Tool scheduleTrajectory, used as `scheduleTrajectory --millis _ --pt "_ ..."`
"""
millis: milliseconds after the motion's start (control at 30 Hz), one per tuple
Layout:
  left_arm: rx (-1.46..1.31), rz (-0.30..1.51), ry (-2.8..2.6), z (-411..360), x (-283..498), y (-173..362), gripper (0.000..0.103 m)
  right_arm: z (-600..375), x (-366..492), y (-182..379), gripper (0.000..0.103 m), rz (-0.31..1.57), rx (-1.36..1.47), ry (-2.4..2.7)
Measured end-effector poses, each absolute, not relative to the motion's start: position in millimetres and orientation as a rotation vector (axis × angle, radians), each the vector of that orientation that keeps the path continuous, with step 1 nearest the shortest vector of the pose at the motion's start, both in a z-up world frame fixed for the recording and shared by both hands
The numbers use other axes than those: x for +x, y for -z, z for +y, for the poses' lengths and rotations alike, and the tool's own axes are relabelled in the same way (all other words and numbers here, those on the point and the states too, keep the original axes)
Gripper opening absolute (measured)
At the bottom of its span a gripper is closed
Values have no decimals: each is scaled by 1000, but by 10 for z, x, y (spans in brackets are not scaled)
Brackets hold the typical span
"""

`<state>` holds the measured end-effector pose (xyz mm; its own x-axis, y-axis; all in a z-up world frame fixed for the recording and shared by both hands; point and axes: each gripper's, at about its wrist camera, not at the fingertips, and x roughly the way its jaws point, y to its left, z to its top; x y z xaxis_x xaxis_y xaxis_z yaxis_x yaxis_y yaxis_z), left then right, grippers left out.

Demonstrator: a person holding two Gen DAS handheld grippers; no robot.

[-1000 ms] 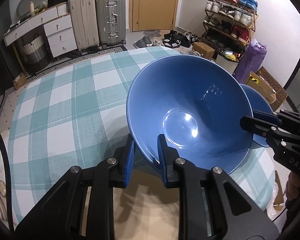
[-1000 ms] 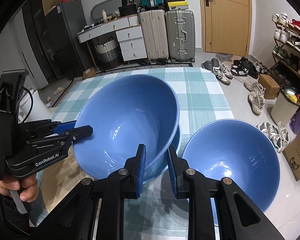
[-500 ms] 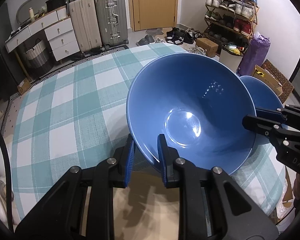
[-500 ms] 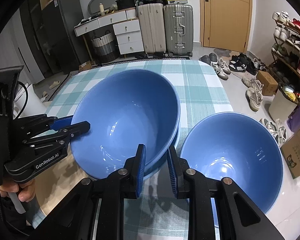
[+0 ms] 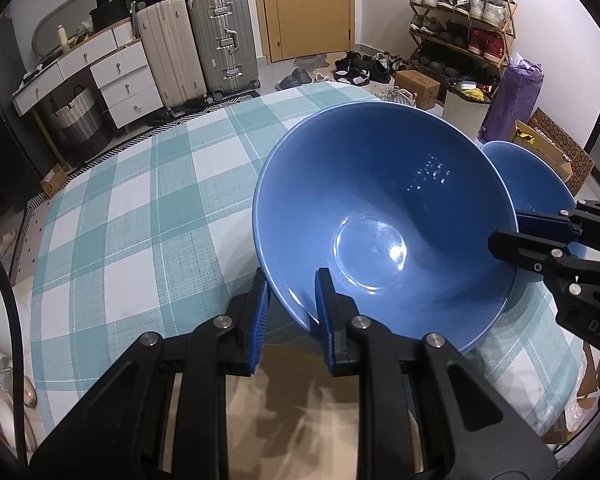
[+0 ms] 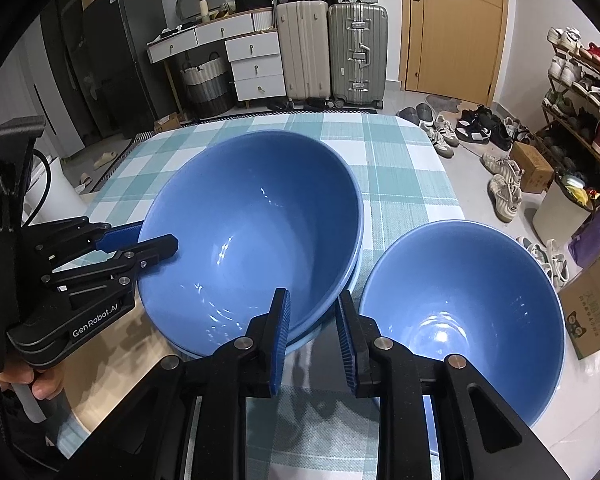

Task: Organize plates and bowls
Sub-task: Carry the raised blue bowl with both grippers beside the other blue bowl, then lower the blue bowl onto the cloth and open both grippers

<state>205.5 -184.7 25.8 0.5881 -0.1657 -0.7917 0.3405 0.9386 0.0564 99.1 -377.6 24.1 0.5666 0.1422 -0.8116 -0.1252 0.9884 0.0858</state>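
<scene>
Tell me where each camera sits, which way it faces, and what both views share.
Left wrist: on the left gripper, angled down over the checked table toward the door; its fingers pinch the large blue bowl.
Right wrist: on the right gripper, same heading, gripping that bowl's rim; a hand shows.
Shared: this bowl, the second bowl, both grippers.
</scene>
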Motion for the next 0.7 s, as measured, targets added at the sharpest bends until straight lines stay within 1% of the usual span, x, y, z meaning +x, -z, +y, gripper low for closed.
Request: scheduleTrajectory --millis 700 --pt "217 923 299 -1805 2121 -190 21 -3732 992 -225 27 964 -12 -130"
